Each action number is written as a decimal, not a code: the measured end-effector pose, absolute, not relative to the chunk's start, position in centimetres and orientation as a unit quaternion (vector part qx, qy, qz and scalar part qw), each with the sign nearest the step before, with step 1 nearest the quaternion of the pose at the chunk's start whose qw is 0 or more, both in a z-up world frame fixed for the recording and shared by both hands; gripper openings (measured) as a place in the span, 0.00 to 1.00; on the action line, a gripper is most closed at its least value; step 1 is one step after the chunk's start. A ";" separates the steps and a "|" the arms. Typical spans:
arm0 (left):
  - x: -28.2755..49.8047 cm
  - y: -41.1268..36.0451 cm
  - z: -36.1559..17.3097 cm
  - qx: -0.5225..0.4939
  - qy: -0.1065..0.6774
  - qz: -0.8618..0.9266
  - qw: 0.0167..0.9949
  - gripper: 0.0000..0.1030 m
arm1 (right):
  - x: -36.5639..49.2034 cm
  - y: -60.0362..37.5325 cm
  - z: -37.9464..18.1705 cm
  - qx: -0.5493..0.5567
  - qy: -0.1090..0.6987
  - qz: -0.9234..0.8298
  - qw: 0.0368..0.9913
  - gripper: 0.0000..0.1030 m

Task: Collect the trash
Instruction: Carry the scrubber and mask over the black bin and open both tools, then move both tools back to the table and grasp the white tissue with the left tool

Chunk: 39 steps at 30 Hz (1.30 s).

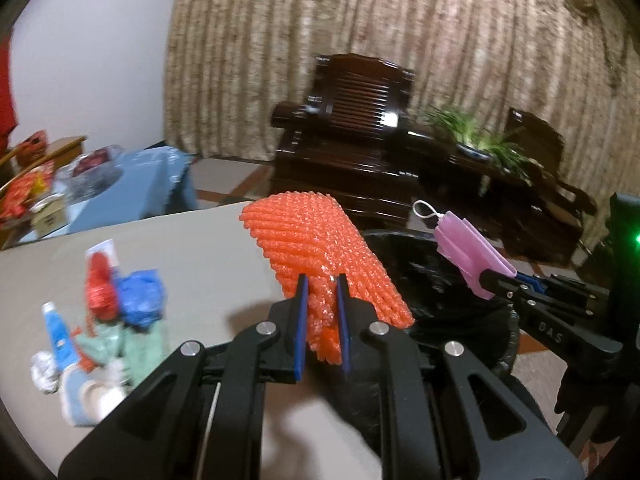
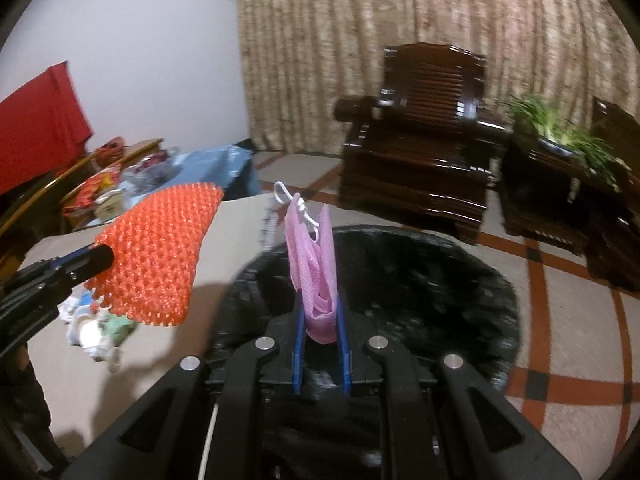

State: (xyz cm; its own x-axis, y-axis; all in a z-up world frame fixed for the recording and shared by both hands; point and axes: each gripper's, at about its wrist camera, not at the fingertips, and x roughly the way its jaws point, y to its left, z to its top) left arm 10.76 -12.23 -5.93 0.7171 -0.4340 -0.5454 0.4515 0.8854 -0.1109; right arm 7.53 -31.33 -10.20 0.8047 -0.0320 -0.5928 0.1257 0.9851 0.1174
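Note:
My left gripper [image 1: 322,286] is shut on an orange foam fruit net [image 1: 316,244], held up over the beige table's edge beside the bin. In the right wrist view the same orange foam net [image 2: 154,256] hangs at the left from the left gripper [image 2: 100,258]. My right gripper [image 2: 318,304] is shut on a crumpled pink face mask [image 2: 314,264] with white ear loops, held above the black-bagged trash bin [image 2: 420,288]. From the left wrist camera the pink mask [image 1: 470,256] and right gripper [image 1: 496,280] show at the right, over the bin [image 1: 432,268].
A heap of trash [image 1: 104,320] lies on the beige table [image 1: 192,248]: a blue tube, red and blue wrappers, foil, a tape roll. Dark wooden armchairs [image 2: 424,152] and a potted plant [image 2: 560,132] stand behind, on tiled floor. A cluttered blue-covered side table [image 1: 132,172] stands at far left.

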 end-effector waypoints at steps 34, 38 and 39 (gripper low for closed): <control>10.1 -3.3 -5.7 -0.003 0.278 -0.126 0.952 0.91 | 9.8 -26.6 -9.4 0.060 0.287 -0.016 0.956 0.94; 9.5 0.4 -5.4 -0.011 0.276 -0.086 0.957 0.90 | 10.6 -23.3 -9.4 0.050 0.287 0.020 0.956 0.94; 9.2 1.3 -5.4 -0.012 0.276 -0.075 0.958 0.90 | 10.9 -22.3 -9.5 0.046 0.288 0.031 0.956 0.94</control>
